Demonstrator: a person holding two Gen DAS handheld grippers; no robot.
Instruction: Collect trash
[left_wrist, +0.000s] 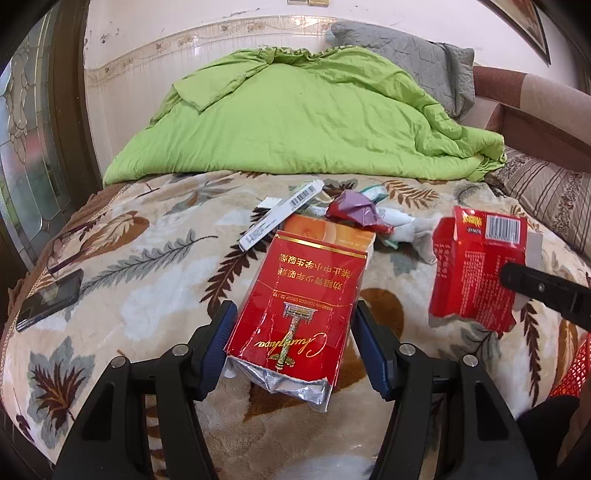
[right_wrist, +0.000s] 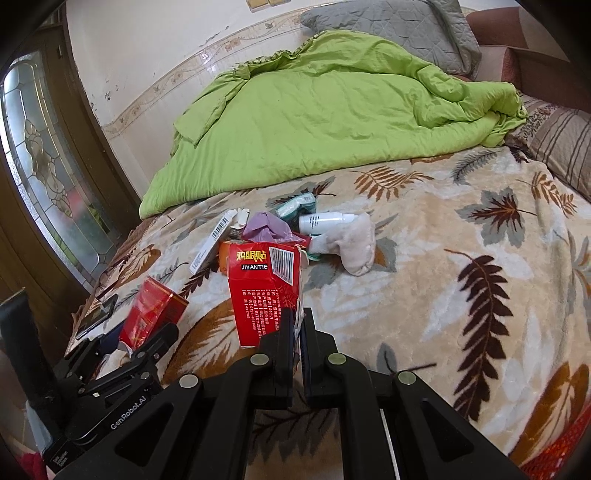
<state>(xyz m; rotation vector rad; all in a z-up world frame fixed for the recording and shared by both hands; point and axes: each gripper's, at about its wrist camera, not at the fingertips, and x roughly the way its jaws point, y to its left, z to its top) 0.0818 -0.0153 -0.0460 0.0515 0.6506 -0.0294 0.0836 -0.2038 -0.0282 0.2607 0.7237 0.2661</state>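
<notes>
My left gripper (left_wrist: 293, 317) is shut on a red cigarette pack (left_wrist: 295, 291), with the blue pads against its two sides and the torn foil end toward the camera. In the right wrist view the same pack (right_wrist: 153, 310) hangs above the bed in the left gripper (right_wrist: 147, 339). My right gripper (right_wrist: 295, 321) is shut on the edge of an opened red box (right_wrist: 262, 291) marked JIYANTIE. That red box (left_wrist: 476, 266) shows to the right in the left wrist view, with a right gripper finger (left_wrist: 535, 288) on it. Both items are held over the leaf-patterned blanket (right_wrist: 443, 280).
A trash pile lies mid-bed: white barcode box (left_wrist: 280, 214), purple wrapper (left_wrist: 354, 210), orange box (left_wrist: 325, 229), white bottle (right_wrist: 325, 221), white sock (right_wrist: 356, 247). A phone (left_wrist: 51, 299) lies at the left edge. Green quilt (left_wrist: 295, 122) and pillows lie behind.
</notes>
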